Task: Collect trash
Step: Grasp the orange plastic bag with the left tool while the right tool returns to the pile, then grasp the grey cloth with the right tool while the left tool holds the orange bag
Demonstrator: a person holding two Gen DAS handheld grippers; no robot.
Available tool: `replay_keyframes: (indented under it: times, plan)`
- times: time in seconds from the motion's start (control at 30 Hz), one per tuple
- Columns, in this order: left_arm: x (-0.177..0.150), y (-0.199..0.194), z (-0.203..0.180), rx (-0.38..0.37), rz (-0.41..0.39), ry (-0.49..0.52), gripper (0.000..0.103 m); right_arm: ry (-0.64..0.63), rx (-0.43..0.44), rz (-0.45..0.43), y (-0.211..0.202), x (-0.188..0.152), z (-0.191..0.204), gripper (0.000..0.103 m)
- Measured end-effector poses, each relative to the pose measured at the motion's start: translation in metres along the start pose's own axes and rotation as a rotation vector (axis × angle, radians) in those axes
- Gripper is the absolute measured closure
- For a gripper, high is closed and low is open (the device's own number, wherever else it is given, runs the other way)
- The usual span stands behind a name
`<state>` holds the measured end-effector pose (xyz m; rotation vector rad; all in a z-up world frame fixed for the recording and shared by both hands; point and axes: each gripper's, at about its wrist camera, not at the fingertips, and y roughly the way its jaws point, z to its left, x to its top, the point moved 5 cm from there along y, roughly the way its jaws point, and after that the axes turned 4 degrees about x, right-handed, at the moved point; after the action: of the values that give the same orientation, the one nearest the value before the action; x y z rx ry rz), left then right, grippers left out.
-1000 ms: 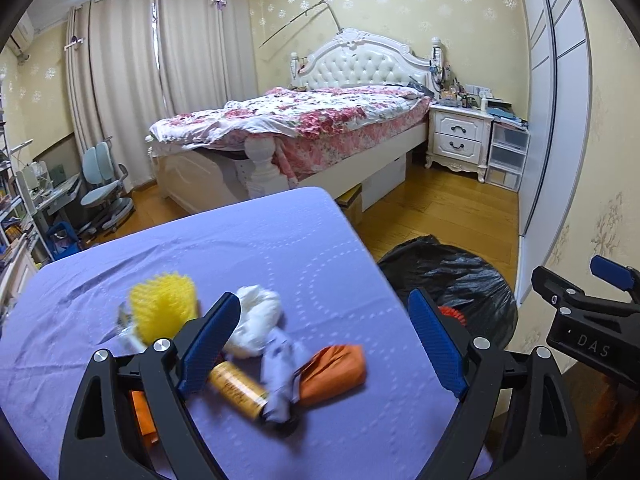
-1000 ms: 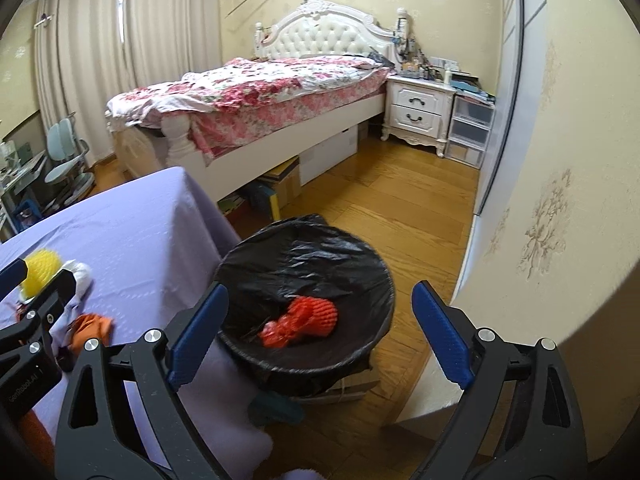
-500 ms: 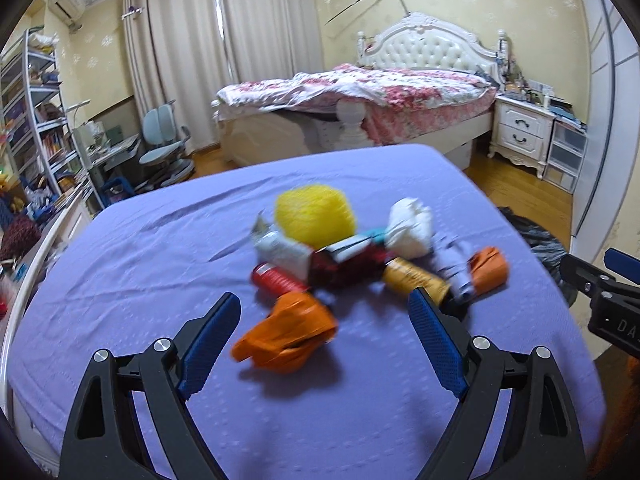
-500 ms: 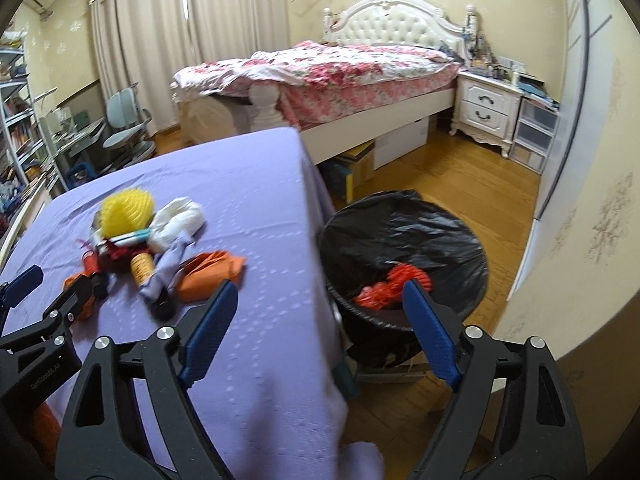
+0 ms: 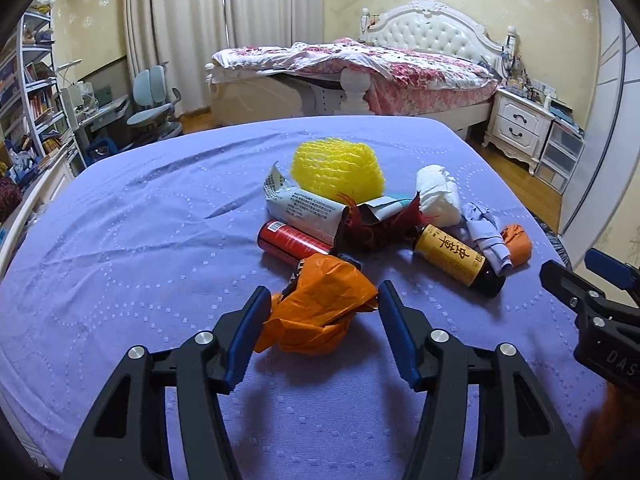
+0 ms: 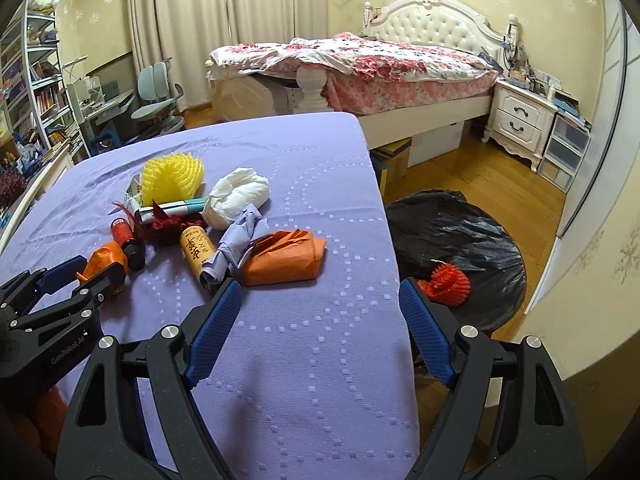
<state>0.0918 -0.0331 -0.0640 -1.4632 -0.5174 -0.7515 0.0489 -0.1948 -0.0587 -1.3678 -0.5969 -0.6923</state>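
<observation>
Risk: the orange wad (image 5: 320, 312) is loose crumpled paper, so a pinch may catch only a flap and drop it on the way to the bin (image 6: 456, 248) at right of the right view; it also touches the red can (image 5: 290, 242), which may roll. Left gripper (image 5: 322, 304), lower centre: jaws partly open, straddling the wad, left pad touching it, not yet clamped. Right gripper (image 6: 320, 312): jaws wide open over bare purple cloth (image 6: 312, 380), holding nothing.

Bedroom backdrop: bed (image 5: 384, 68) with a floral quilt and white tufted headboard (image 6: 436, 24), white nightstand (image 5: 520, 128), beige curtains (image 6: 192, 20), blue desk chair (image 5: 156, 100), cluttered bookshelf (image 5: 32, 92) far left.
</observation>
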Motion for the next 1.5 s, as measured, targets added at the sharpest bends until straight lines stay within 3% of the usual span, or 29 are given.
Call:
replay_keyframes:
  times: [0.27, 0.4, 0.57, 0.8, 1.0, 1.1, 1.5]
  plan:
    - [-0.001, -0.012, 0.005, -0.017, -0.042, -0.013, 0.051, -0.007, 0.025, 0.0, 0.002, 0.004, 0.008, 0.028]
    - [0.001, -0.019, 0.011, 0.04, -0.081, 0.012, 0.051, -0.005, 0.054, 0.005, 0.003, 0.008, 0.013, 0.04]
    - [0.002, -0.014, 0.028, 0.064, -0.065, -0.017, 0.051, -0.022, 0.091, 0.01, 0.01, 0.017, 0.029, 0.052]
    - [0.002, -0.008, 0.047, 0.064, -0.043, -0.08, 0.051, -0.041, 0.117, 0.048, 0.029, 0.026, 0.047, 0.065]
    - [0.001, -0.005, 0.049, 0.056, -0.036, -0.092, 0.051, -0.047, 0.111, 0.064, 0.039, 0.026, 0.05, 0.068]
    - [0.0, -0.005, 0.049, 0.053, -0.037, -0.091, 0.051, -0.057, 0.116, 0.077, 0.042, 0.027, 0.052, 0.08]
    - [0.001, -0.008, 0.05, 0.052, -0.054, -0.091, 0.051, -0.046, 0.143, 0.061, 0.034, 0.027, 0.052, 0.083]
